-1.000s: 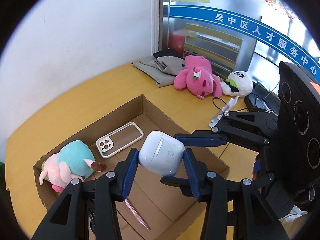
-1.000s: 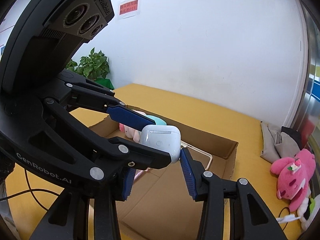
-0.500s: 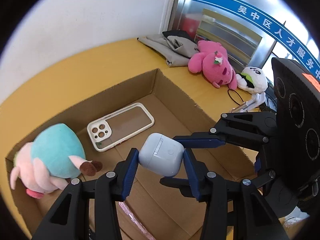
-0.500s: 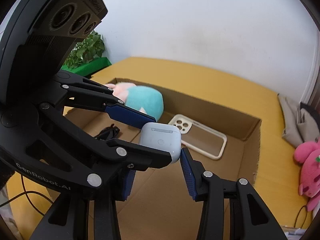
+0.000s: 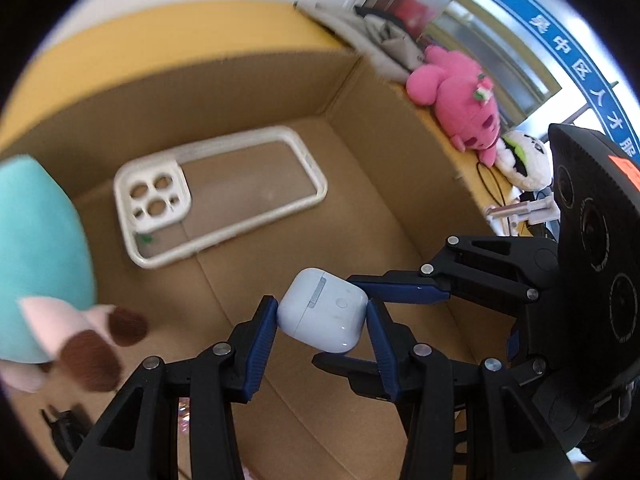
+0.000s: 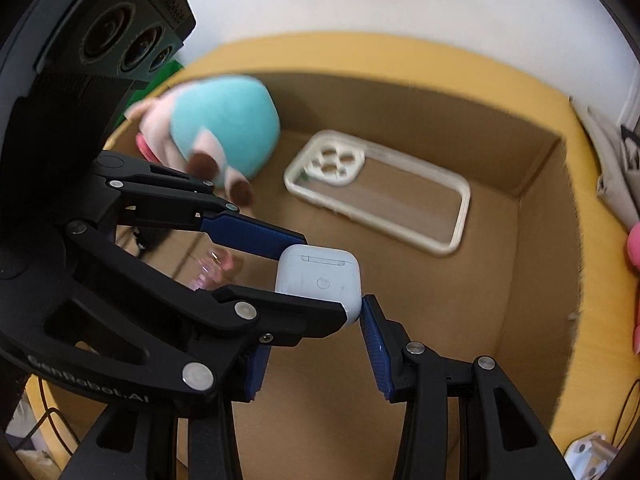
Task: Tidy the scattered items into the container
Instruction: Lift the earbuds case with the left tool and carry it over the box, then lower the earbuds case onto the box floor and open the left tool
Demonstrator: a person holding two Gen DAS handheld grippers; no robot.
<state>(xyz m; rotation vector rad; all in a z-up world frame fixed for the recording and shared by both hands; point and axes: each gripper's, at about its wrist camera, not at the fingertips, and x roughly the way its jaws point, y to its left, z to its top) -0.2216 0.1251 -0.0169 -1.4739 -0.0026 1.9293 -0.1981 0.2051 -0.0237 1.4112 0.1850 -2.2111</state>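
1. Your left gripper (image 5: 322,322) is clamped on the white earbud case (image 5: 323,314), with a blue pad pressing on each side of it.
2. Your right gripper (image 6: 312,330) reaches in across it. One of its pads touches the case's lower corner, and the other is hidden behind the left gripper's finger, so you cannot tell whether the right one is gripping.
3. The case (image 6: 318,282) hangs above the floor of the cardboard box (image 5: 384,184), clear of the bottom.
4. Below and to the left of your left gripper, a small pink item (image 6: 212,266) lies on the box floor; it is too blurred to name.
5. Just ahead of the case, a clear phone case with a white rim (image 5: 220,194) lies flat on the box floor.
6. To the left of that sits a teal and pink plush (image 5: 44,280), also inside the box.
7. Beyond the box's far right wall, on the yellow table (image 5: 160,28), lie a pink plush (image 5: 460,96), a white plush (image 5: 524,160) and folded grey cloth (image 5: 384,36).
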